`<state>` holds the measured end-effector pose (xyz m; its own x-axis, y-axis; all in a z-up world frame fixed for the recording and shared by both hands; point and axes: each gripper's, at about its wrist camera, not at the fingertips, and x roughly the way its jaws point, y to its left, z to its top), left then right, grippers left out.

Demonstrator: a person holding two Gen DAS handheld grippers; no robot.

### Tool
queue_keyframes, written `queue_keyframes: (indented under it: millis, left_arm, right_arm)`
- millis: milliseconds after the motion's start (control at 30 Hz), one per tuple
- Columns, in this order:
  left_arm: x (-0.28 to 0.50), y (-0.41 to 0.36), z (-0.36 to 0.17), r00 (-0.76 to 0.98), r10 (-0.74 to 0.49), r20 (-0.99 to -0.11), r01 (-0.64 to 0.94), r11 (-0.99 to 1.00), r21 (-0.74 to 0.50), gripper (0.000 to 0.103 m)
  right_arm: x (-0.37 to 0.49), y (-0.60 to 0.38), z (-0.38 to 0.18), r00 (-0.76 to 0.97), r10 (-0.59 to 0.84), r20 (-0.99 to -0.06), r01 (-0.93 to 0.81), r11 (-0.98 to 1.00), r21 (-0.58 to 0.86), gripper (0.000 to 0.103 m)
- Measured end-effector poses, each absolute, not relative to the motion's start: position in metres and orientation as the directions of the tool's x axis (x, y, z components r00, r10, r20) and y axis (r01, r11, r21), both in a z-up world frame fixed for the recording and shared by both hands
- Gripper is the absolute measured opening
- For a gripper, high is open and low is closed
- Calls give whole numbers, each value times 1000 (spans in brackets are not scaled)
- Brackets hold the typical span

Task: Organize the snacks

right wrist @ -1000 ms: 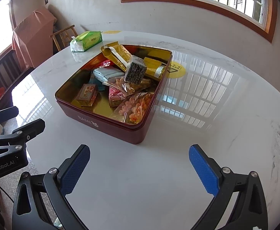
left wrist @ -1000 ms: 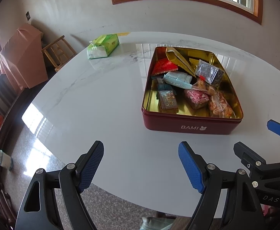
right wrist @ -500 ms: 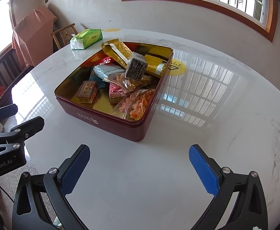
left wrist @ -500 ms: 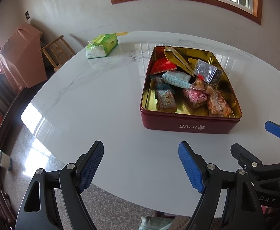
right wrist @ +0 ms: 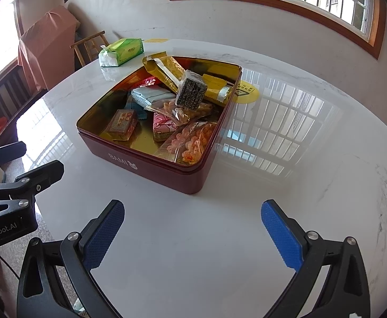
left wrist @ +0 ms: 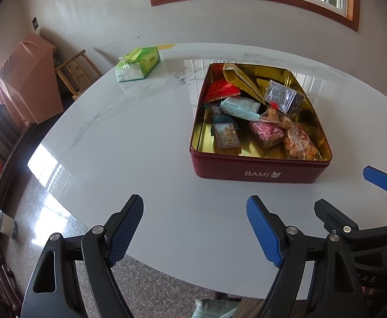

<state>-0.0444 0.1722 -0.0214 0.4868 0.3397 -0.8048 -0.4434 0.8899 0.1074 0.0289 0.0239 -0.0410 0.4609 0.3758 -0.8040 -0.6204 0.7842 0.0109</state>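
Two grippers, left gripper (left wrist: 194, 228) and right gripper (right wrist: 193, 228), jaws spread wide and empty, short of one red BAMI tin (left wrist: 259, 173) of assorted snacks on marble table (left wrist: 140, 137).

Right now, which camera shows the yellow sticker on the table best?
The right wrist view: the yellow sticker shows past the tin, partly hidden by its far corner. The left wrist view shows none of it; the tin blocks that spot.
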Motion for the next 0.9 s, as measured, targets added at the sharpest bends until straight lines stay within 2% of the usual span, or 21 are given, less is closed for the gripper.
queue_keyframes:
  millis: [900]
  left_arm:
    - [-42, 175, -25, 478, 345, -808, -450, 886, 112, 80]
  right_arm:
    - [31, 25, -44, 455, 374, -808, -620, 784, 14, 103]
